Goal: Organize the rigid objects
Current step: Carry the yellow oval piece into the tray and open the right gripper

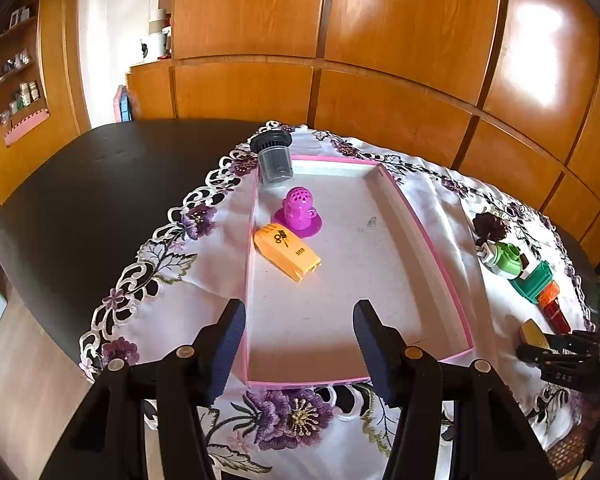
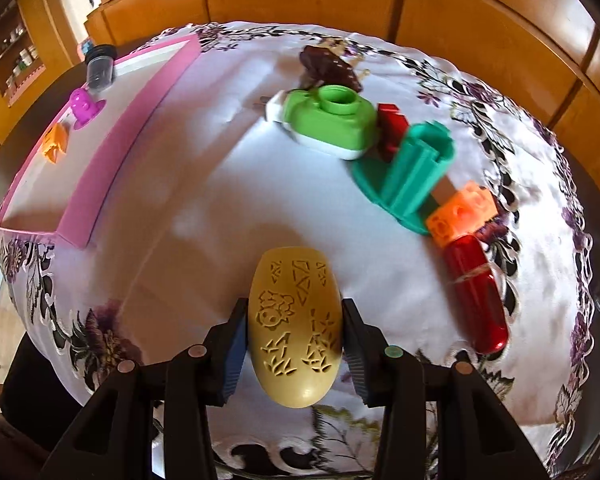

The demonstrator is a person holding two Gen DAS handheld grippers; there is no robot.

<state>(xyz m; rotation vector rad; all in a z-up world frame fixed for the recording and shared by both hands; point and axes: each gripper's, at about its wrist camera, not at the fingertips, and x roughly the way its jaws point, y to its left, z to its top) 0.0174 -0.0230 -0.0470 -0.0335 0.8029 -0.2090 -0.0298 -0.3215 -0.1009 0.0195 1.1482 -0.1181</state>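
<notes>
The right gripper (image 2: 295, 344) squeezes a yellow egg-shaped toy (image 2: 295, 332), long way pointing ahead. The pink tray (image 2: 112, 152) lies to its left, by the table's left edge. The left gripper (image 1: 300, 350) hangs empty above the tray's near edge, jaws apart.

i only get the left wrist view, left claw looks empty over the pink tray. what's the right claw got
Observer: The right claw is shut on a tan carved oval piece, pads on both its sides.
Operator: is it over the tray yet
Observer: No, it is above the tablecloth, with the pink tray off to its left.
Operator: what's that green lump at my right edge
Observer: A light green and white toy with a round opening on top, touching a teal ribbed piece.
Operator: anything hidden behind them
Observer: A dark red block sits between those two.
</notes>
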